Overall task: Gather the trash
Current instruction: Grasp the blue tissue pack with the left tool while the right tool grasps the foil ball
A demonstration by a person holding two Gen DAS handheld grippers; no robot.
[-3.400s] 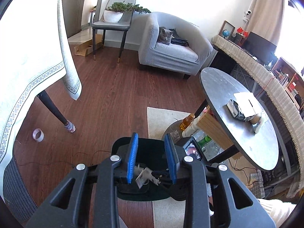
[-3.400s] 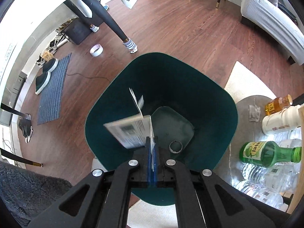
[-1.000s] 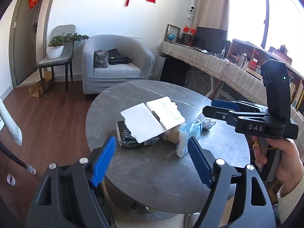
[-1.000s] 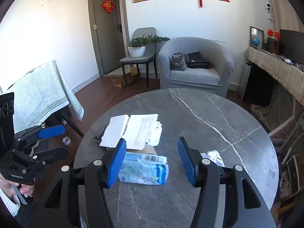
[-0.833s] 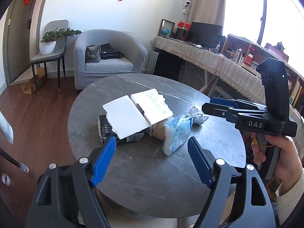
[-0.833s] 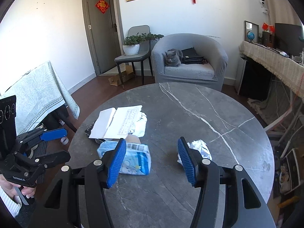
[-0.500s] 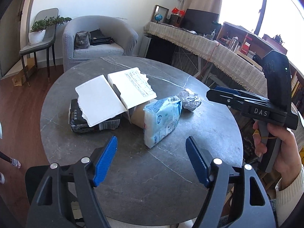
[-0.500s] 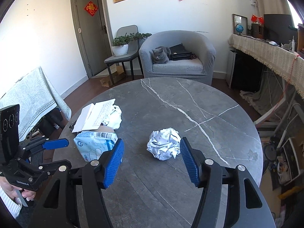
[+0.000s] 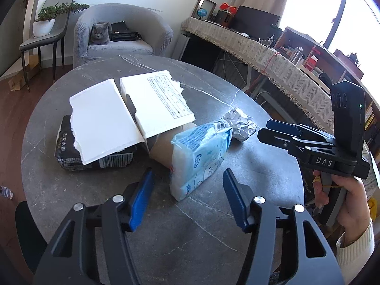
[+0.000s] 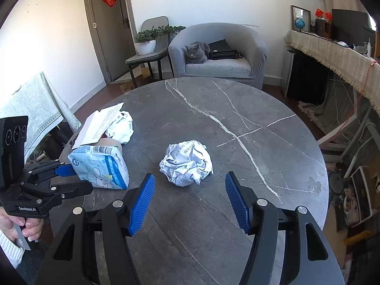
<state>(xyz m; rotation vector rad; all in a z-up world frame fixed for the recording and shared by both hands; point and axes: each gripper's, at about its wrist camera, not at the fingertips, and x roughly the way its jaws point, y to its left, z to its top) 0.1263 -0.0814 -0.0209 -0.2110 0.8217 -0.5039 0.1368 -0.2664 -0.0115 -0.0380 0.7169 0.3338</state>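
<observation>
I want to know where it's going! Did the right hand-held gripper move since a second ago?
Yes. The right hand-held gripper swung right, away from the blue tissue pack, and now lines up on the crumpled paper ball on the round table.

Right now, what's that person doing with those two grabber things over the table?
A person is clearing trash off a round grey table, holding a grabber in each hand. The right gripper is open and lined up just short of a crumpled paper ball. The left gripper is open too; its jaws have just been closing, with the near end of a blue tissue pack showing between them, though nothing is gripped yet. Torn white cardboard and a dark packet wait behind.
</observation>
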